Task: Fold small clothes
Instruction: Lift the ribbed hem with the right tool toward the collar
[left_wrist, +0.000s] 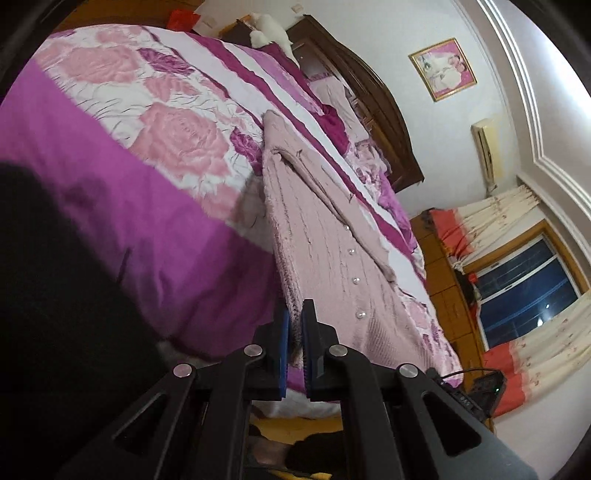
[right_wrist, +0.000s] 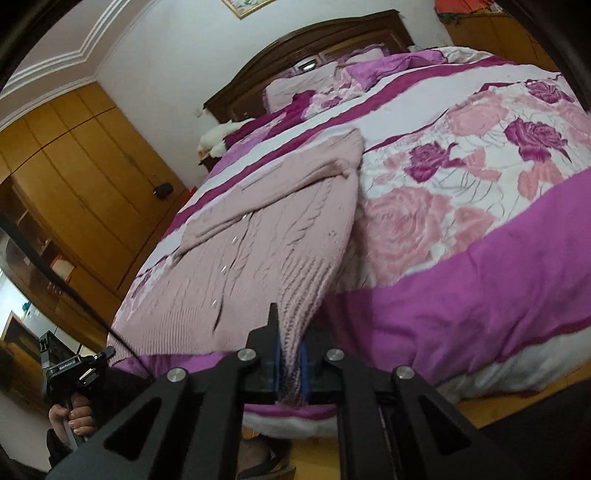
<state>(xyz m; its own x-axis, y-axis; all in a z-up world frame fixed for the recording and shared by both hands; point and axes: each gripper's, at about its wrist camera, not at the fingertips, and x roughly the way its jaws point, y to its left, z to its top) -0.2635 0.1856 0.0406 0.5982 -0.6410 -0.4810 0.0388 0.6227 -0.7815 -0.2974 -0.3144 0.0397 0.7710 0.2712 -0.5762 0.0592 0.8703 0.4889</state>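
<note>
1. While its 2 blue-padded black fingers (right_wrist: 303, 360) pinch the ribbed hem corner of the pale pink cable-knit cardigan with pearl buttons (right_wrist: 258, 236), the right gripper (right_wrist: 291, 363) holds that corner lifted off the bed; its jaws are pressed tight on the knit.
2. Likewise, the left gripper (left_wrist: 294, 332) has its blue pads (left_wrist: 284, 328) nearly together on the cardigan's (left_wrist: 325, 251) other hem edge, a thin strip of knit between them.
3. From both grips the cardigan stretches away, lying buttoned-side up on the magenta, white and pink rose-print quilt (right_wrist: 461, 184), 1 sleeve folded across its chest.
4. Beyond it stand a dark wooden headboard (right_wrist: 332, 40) and an orange-brown wooden wardrobe (right_wrist: 74, 177).
5. A hand (right_wrist: 72, 415) grips the left gripper's handle at the right view's lower left.
</note>
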